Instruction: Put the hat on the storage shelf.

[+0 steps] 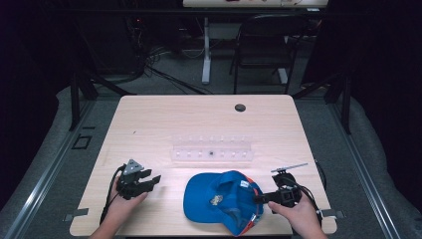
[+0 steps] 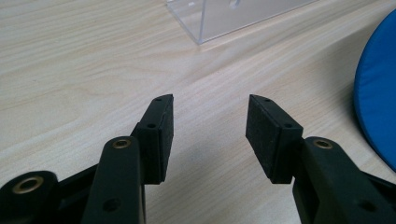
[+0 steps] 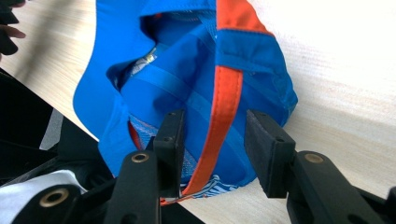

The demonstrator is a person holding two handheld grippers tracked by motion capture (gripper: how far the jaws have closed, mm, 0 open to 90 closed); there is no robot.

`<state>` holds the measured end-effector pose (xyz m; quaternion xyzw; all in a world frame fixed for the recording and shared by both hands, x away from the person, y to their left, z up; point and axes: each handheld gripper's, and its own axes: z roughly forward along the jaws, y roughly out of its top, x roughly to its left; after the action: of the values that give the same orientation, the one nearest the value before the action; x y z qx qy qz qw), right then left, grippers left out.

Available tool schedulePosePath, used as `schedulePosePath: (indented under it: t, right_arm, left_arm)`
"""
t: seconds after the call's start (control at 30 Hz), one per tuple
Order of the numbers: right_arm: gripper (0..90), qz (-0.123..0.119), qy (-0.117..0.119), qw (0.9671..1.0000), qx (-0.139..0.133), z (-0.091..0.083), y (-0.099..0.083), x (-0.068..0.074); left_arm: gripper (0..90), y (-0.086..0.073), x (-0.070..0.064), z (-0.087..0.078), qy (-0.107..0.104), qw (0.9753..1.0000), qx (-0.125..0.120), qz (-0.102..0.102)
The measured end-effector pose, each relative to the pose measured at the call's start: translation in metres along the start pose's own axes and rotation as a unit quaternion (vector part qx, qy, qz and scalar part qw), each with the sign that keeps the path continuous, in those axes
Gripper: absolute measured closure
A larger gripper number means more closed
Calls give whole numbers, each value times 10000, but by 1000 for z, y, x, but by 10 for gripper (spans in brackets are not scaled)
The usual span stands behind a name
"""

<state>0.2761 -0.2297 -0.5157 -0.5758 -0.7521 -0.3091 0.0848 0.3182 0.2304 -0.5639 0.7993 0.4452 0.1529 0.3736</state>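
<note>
Item 1: blue cap [image 1: 219,199], upside down at the table's [image 1: 149,119] near edge; orange strap [image 3: 224,116] and trim. A small label inside the cap is too small to read.

Item 2: right gripper [image 1: 262,197], at the cap's right rim; jaws parted, 1 either side of the strap, not clamped.

Item 3: left gripper [image 1: 152,178], left of the cap, well apart; jaws spread wide over bare wood.

Item 4: clear plastic rack [image 1: 212,148], just beyond the cap.

Item 5: dark grommet [image 1: 240,107], beyond the rack.

Item 6: folding chair [image 1: 263,45], on the floor past the table.

High view overhead, facing forward-down; gripper views close, sharing blue cap [image 1: 221,199].
</note>
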Motion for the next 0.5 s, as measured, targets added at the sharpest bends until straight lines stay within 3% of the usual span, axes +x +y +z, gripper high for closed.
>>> schedulePosePath:
  t: [0.5]
  right_arm:
    - [616, 99, 236, 9996, 119, 13, -4, -3]
  left_arm:
    - [522, 0, 0, 0, -22, 10000, 14, 13]
